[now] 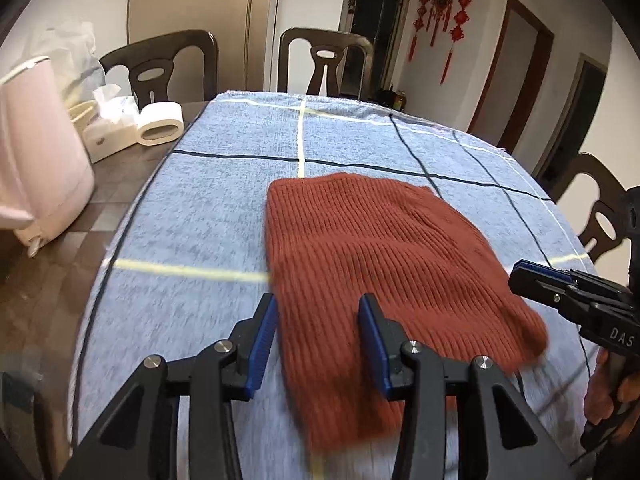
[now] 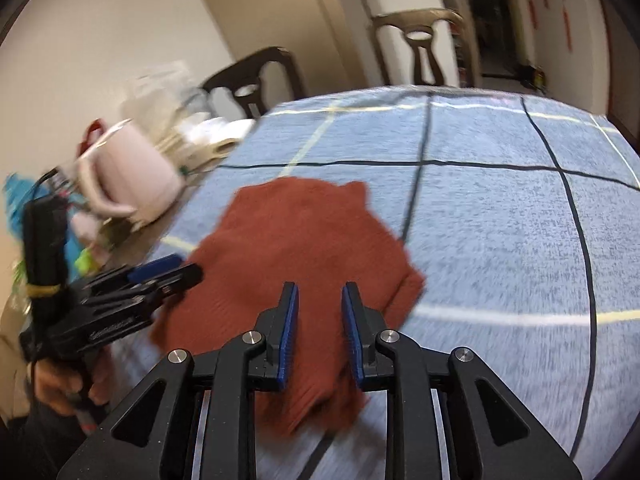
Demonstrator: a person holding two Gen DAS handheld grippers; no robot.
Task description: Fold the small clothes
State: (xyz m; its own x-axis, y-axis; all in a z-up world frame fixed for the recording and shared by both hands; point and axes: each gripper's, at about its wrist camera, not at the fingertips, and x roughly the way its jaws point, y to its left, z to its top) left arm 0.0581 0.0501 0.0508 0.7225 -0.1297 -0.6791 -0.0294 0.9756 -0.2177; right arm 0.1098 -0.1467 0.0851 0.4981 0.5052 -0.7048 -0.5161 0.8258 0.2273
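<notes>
A rust-red ribbed knit garment lies flat on the blue checked cloth; it also shows in the right wrist view. My left gripper is open and empty, its jaws just above the garment's near left edge. My right gripper is open and empty above the garment's near right corner. The right gripper shows at the right edge of the left wrist view, beside the garment. The left gripper shows at the left of the right wrist view.
A pink kettle and white tape rolls stand on the dark table left of the cloth. Dark chairs stand at the far side and at the right. The cloth stretches right of the garment.
</notes>
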